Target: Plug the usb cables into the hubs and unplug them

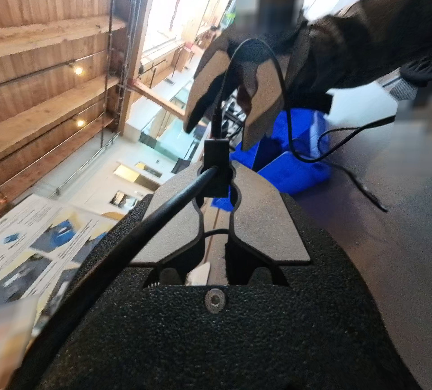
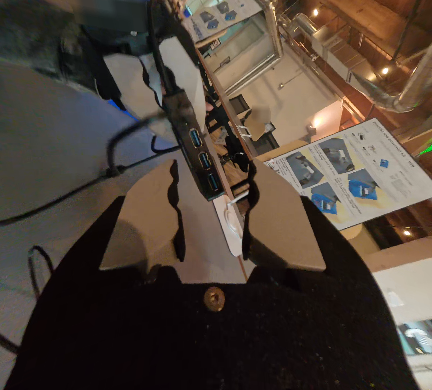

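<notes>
My left gripper is shut on a black USB hub, whose thick cable runs back past the camera. A thin black USB cable has its plug against the hub's upper edge and seems inserted. My right gripper is open, its fingers either side of that plug without gripping it. In the right wrist view the hub shows three blue ports and reaches between the open fingers of my right gripper. The left gripper holds the hub's far end. The plug there is blurred.
A blue bin stands on the grey table behind the hub. Loose black cables lie on the table. A white flat object sits at the table's edge. A picture sheet stands beyond. A person's dark sleeve is behind the right gripper. Left and right tips are no more than a few centimetres apart.
</notes>
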{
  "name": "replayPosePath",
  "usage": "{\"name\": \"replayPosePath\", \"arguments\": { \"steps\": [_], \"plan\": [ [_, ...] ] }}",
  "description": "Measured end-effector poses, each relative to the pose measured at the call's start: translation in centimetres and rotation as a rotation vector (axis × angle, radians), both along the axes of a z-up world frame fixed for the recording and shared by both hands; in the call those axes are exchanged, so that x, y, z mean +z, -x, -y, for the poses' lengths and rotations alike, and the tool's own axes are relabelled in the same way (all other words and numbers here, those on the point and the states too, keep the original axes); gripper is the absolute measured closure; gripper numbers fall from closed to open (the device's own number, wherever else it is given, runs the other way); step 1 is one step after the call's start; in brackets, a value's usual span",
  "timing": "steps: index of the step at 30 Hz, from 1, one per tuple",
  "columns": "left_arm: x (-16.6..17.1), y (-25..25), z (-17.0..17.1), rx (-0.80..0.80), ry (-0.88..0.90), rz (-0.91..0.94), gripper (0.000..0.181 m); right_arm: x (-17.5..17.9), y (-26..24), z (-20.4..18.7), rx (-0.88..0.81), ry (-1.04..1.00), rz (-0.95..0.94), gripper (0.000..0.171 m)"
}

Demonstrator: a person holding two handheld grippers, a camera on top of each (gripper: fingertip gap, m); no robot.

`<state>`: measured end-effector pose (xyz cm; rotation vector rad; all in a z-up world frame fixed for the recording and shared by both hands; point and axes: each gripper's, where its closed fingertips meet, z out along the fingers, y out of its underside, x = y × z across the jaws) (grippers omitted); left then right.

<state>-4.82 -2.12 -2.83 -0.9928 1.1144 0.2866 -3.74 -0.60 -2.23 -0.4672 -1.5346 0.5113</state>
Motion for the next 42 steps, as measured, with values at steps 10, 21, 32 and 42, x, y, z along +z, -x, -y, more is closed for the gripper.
{"name": "replayPosePath", "arguments": {
  "steps": [10,21,32,42],
  "plan": [
    [0.1,-1.9,2.7,-0.256,0.115,0.088,0.163,-1.7,0.7,2.5,0.047,-0.207,0.023,0.143],
    [0.6,-0.8,0.6,-0.16,0.162,0.205,0.149,-0.8,0.3,1.3,0.032,-0.005,0.015,0.155],
    [-2.6,-1.6,-0.1,-0.158,0.275,0.091,0.15,2.9,-2.2,-2.6,-0.063,0.234,-0.118,0.155],
    [6.0,5.5,2.9,-0.057,0.01,0.355,0.161,7.1,-7.0,-6.2,-0.221,0.233,-0.253,0.154]
  ]
}}
